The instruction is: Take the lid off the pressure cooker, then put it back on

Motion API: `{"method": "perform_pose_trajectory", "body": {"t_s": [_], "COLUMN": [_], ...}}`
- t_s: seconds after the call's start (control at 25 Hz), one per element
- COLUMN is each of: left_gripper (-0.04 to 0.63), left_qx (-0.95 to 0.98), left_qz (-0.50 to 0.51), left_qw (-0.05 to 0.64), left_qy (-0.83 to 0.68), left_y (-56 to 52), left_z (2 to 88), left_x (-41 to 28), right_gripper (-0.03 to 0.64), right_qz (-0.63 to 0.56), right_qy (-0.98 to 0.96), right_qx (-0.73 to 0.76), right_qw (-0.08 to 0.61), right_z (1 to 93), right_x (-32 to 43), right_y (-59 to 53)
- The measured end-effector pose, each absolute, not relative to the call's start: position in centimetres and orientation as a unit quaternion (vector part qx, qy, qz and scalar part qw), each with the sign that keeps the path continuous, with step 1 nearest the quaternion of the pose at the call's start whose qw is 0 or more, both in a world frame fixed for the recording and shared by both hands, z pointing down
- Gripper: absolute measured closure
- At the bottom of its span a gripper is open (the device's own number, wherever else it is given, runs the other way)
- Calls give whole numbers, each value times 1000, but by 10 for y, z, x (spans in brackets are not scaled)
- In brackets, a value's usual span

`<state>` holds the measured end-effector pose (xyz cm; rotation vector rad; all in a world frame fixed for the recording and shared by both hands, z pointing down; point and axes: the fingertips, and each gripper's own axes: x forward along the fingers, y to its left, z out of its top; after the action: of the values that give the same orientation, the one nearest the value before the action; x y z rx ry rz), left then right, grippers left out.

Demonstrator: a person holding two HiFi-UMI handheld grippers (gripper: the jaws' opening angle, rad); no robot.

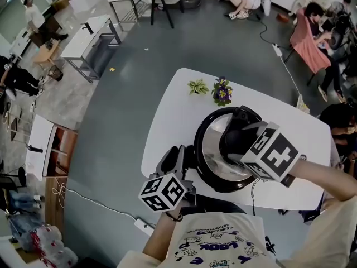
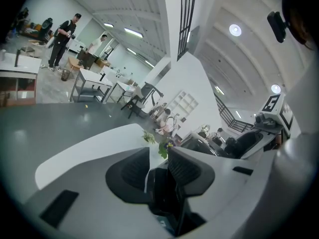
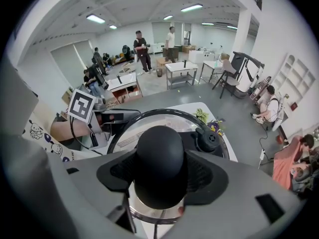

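The pressure cooker point(image 1: 223, 184) stands on a white table point(image 1: 170, 113) and is black with a steel lid point(image 1: 211, 149). In the right gripper view the lid point(image 3: 144, 128) fills the middle, with a black valve point(image 3: 208, 139) at its rim. My right gripper point(image 1: 239, 144) reaches down from above. It is shut on the lid's round black knob point(image 3: 159, 156), pads on both sides. My left gripper point(image 1: 177, 159) is at the cooker's left side. In the left gripper view it point(image 2: 159, 171) is shut on a black side handle point(image 2: 162, 195). Whether the lid rests on the pot I cannot tell.
A small green plant point(image 1: 198, 86) and a purple flower pot point(image 1: 222, 92) stand at the table's far edge, just behind the cooker. A cable point(image 1: 254, 197) runs off the near edge. People, chairs and other tables are farther off on the grey floor.
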<state>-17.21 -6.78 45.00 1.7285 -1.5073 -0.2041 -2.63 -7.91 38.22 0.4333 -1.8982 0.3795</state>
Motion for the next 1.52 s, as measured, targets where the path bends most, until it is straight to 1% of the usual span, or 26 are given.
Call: {"method": "perform_pose_trajectory", "body": {"t_s": [0.36,0.84,1.04,1.32,1.52], "left_gripper": [474,485,527,561,578], "left_qx": [724,793,820,852,868], "left_qz": [-79,-51,-34,-2,23], "left_qw": [358,321,305,279,259], "left_qy": [-584,-515,-483,-444,-422], "left_y": [-92,-114,-116,-115,-114], "left_z": [414,393,387,387,387], "left_x": [-154,-63,-20,38,71], "right_gripper": [321,321,321,321,322], "right_qz": [218,278,304,338,360], "right_qy": [-787,-747,-725,-694,-674], "right_qx": [245,358,400,443,463], "right_qw": [522,487,472,456,449], "right_z": [375,379,386,401,414], "right_x": [24,139,189,250,281], "right_y": [-92,-89,-74,-49,-28]}}
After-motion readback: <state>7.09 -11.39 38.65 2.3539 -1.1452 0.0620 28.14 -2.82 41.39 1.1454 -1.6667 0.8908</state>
